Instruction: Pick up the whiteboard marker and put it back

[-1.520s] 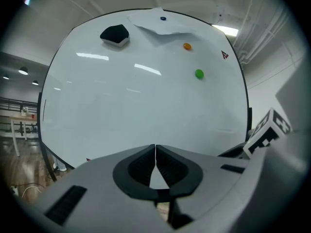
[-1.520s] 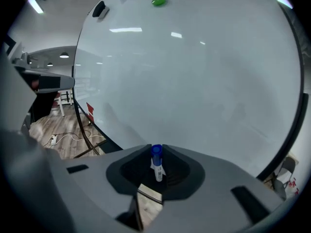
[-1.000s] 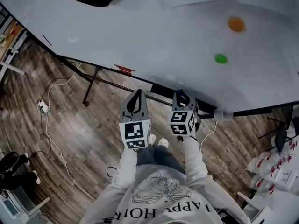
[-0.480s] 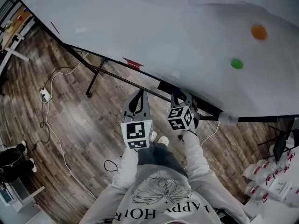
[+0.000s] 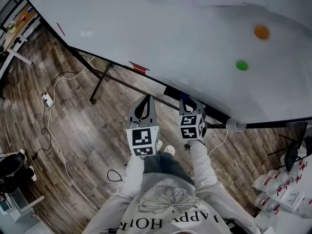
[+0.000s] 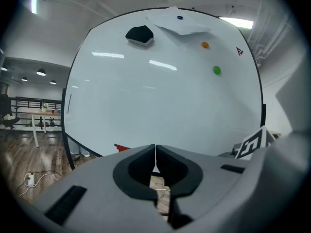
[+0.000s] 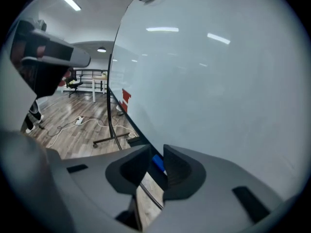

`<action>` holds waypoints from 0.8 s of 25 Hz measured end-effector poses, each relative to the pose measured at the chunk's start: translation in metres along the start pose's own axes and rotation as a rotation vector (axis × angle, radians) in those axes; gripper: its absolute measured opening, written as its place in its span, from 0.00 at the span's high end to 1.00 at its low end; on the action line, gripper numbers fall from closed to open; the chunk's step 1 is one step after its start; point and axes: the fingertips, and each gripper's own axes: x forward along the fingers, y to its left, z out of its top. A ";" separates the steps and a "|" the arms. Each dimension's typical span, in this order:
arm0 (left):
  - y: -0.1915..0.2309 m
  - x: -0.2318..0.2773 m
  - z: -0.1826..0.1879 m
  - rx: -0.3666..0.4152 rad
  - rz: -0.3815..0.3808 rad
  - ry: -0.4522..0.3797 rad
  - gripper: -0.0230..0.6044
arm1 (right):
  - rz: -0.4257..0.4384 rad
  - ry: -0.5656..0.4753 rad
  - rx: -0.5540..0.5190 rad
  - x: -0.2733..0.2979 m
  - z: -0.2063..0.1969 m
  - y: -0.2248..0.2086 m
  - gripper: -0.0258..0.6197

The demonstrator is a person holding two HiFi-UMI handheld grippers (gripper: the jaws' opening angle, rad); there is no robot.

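A blue whiteboard marker [image 7: 157,162] lies along the dark tray [image 5: 170,91] at the whiteboard's [image 5: 170,33] lower edge. Its tip shows in the gap between my right gripper's [image 7: 157,160] jaws. Those jaws have just been closing a little, but they still stand apart around the marker, with a gap beside it. In the head view the right gripper [image 5: 187,100] points down at the tray, with a spot of blue marker [image 5: 184,96] at its tip. My left gripper [image 5: 145,99] hangs beside it, short of the board. Its jaws [image 6: 155,148] are shut with nothing between them.
An orange magnet [image 5: 262,31], a green magnet [image 5: 242,65] and a black eraser [image 6: 140,34] sit on the board. A red piece [image 5: 139,66] sticks out at its bottom edge. The stand's legs and cables [image 5: 58,145] cross the wooden floor. White bottles [image 5: 280,194] stand at the lower right.
My right gripper has sunk slightly toward the tray and its marker cube has turned. The left gripper has stayed in place.
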 end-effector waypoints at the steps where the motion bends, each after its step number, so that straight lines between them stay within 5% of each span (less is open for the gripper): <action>1: -0.002 -0.001 0.004 0.001 -0.004 -0.009 0.95 | -0.007 -0.027 0.031 -0.008 0.007 -0.002 0.85; 9: -0.034 -0.010 0.050 0.040 -0.058 -0.108 0.95 | -0.072 -0.244 0.257 -0.088 0.053 -0.032 0.93; 20: -0.067 -0.041 0.098 0.088 -0.093 -0.208 0.95 | -0.158 -0.479 0.290 -0.174 0.103 -0.069 0.94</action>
